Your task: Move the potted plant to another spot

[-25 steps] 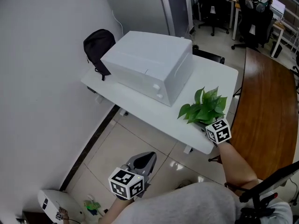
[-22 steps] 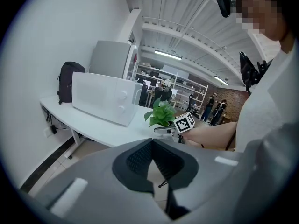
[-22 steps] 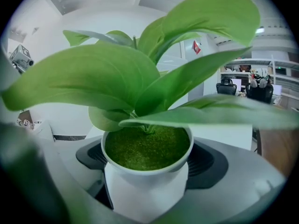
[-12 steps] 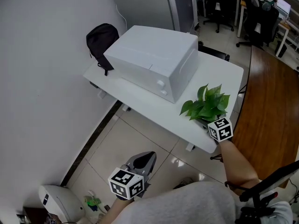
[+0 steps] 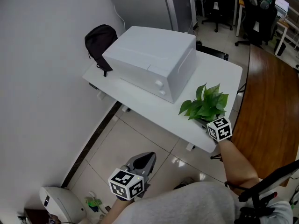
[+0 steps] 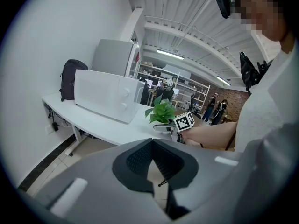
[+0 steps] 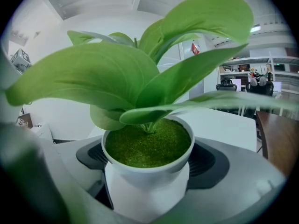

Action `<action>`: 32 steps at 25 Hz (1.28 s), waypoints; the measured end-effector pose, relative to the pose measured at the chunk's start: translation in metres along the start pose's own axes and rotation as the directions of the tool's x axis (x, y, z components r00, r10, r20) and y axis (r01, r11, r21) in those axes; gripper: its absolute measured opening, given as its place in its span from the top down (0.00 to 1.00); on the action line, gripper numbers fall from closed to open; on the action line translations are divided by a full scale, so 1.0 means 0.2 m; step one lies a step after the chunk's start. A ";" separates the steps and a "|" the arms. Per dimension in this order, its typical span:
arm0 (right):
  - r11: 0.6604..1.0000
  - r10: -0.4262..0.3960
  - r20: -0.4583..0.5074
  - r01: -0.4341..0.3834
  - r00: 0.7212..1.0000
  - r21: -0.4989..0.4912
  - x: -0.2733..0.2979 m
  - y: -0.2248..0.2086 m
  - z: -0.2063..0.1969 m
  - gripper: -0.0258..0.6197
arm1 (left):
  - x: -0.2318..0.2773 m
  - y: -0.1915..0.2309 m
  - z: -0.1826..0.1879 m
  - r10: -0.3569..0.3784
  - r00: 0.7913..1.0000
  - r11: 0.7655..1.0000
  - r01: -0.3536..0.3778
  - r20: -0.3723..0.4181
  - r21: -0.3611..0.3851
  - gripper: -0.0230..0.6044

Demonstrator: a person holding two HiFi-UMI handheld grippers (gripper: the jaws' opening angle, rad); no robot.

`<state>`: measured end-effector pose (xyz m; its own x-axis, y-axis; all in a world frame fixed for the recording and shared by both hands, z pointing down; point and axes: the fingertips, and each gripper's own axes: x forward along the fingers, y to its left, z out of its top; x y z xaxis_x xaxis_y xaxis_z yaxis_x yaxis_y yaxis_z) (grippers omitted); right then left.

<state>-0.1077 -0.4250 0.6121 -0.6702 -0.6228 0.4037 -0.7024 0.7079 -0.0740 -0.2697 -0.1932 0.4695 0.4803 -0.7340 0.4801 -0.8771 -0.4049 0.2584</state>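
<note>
Potted plant [image 7: 145, 152], frame centre: right gripper [image 7: 149, 163] clamped on its pot; advise level lift, upright, clearing table [image 5: 154, 110]. Left gripper [image 6: 150, 146]: closed, empty

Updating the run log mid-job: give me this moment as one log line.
right gripper: shut on potted plant | plant: near edge of white table | left gripper: shut, empty, off the table

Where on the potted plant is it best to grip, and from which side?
Grip the white pot by its round wall just under the rim, coming level from the near edge of the table, beneath the wide leaves. The right gripper clasps it so.
</note>
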 end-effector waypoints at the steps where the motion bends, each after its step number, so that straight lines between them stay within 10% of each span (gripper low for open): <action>1: 1.000 0.000 0.002 0.000 1.000 0.000 0.00 0.00 0.00 0.21 | 0.00 0.00 0.00 0.000 1.000 1.000 0.000 0.000 -0.001 0.97; 19: 0.994 0.085 -0.017 -0.083 0.996 0.074 -0.25 0.06 -0.11 0.05 | 0.11 -0.14 -0.02 -0.059 0.998 0.998 0.059 -0.003 0.003 0.97; 25: 0.980 0.147 0.052 -0.153 0.988 0.126 -0.63 0.10 -0.09 0.25 | 0.27 -0.40 0.02 -0.145 0.989 0.989 0.144 0.017 0.038 0.97; 32: 0.921 0.157 0.265 -0.238 0.951 0.309 -1.27 0.15 -0.08 0.85 | 0.40 -0.73 -0.10 -0.246 0.969 0.969 0.246 -0.007 0.030 0.97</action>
<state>0.0450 -0.2411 0.5223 -0.8111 -0.5701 0.1308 -0.5618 0.6971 -0.4455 -0.1041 -0.1810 0.4873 0.6811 -0.6081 0.4079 -0.7315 -0.5891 0.3433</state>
